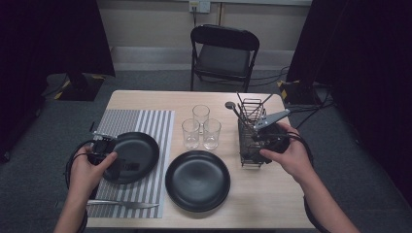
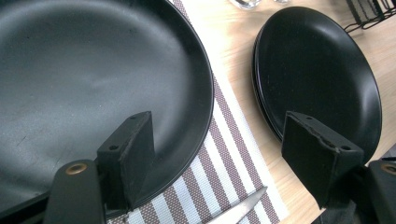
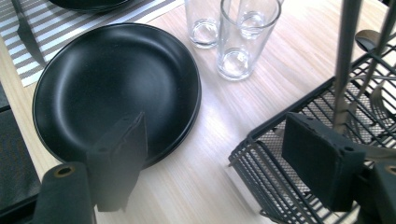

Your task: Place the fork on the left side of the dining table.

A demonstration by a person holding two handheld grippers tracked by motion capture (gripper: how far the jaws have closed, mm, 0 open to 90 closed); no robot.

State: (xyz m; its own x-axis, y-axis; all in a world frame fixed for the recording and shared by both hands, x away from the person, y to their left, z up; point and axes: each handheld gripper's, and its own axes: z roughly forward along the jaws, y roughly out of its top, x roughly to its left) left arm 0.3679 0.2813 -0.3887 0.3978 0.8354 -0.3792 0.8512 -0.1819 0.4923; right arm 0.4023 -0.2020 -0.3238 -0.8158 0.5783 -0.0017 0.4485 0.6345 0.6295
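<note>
A black plate [image 1: 138, 148] [image 2: 93, 70] lies on a striped placemat [image 1: 155, 121] [image 2: 224, 154]. My left gripper [image 1: 127, 166] [image 2: 219, 123] hovers open at the plate's near right rim, one jaw over the plate, the other toward a second black plate [image 1: 197, 180] [image 2: 317, 70] [image 3: 116, 84], which looks like two stacked. A wire cutlery basket [image 1: 252, 158] [image 3: 280, 163] with several utensils stands at the right. My right gripper [image 1: 260, 141] [image 3: 217, 123] is open beside the basket's left side, with nothing between its jaws; one jaw is above the basket's rim.
Three empty glasses [image 1: 200, 116] [image 3: 243, 42] stand together behind the middle plate. A knife [image 1: 131, 205] [image 2: 243, 207] lies across the placemat's front edge. A folding chair [image 1: 223, 53] stands beyond the table's far side. Cables trail on the floor at right.
</note>
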